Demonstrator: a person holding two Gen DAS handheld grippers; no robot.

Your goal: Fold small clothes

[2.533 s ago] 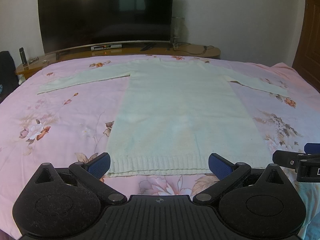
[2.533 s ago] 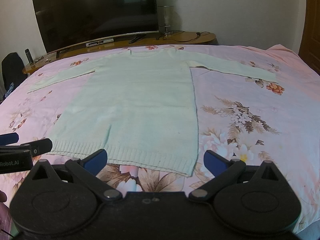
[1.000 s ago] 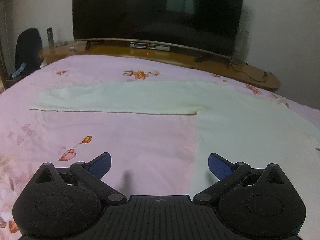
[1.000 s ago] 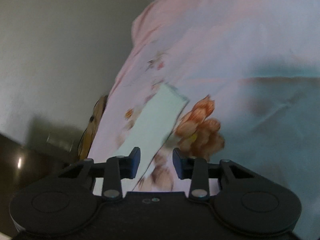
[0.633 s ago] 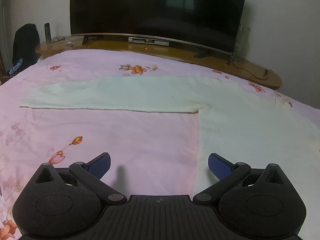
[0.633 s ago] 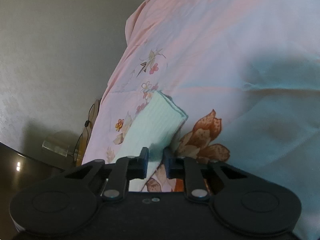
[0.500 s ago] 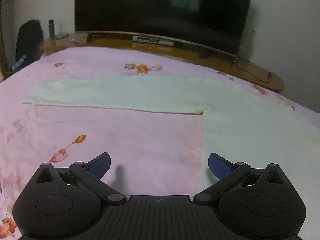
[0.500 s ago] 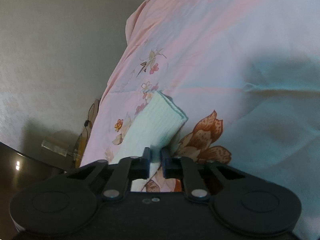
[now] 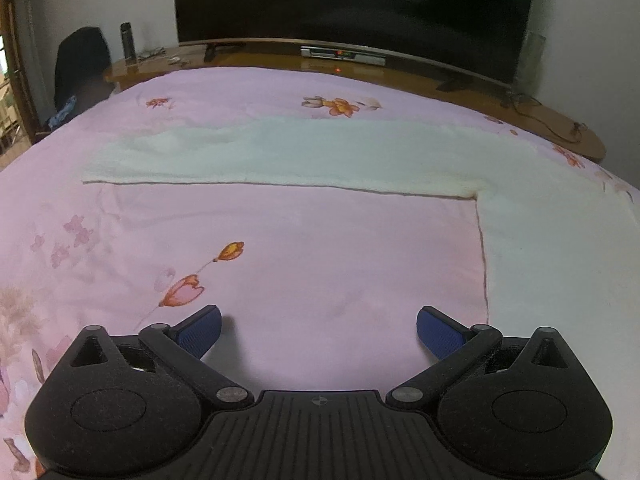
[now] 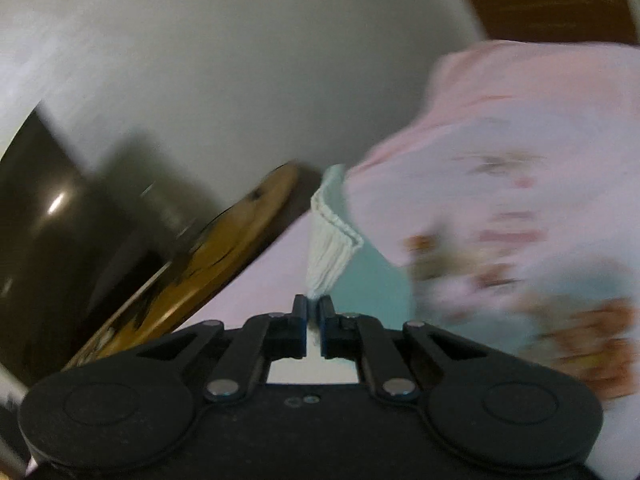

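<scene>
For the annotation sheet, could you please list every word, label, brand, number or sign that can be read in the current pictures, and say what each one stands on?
No text can be read in either view.
Set-top box under the television: a red lit display, too small and blurred to read.
Left gripper: only a small round crosshair mark on the body, no lettering.
Right gripper: no lettering shows; the view is motion-blurred.
</scene>
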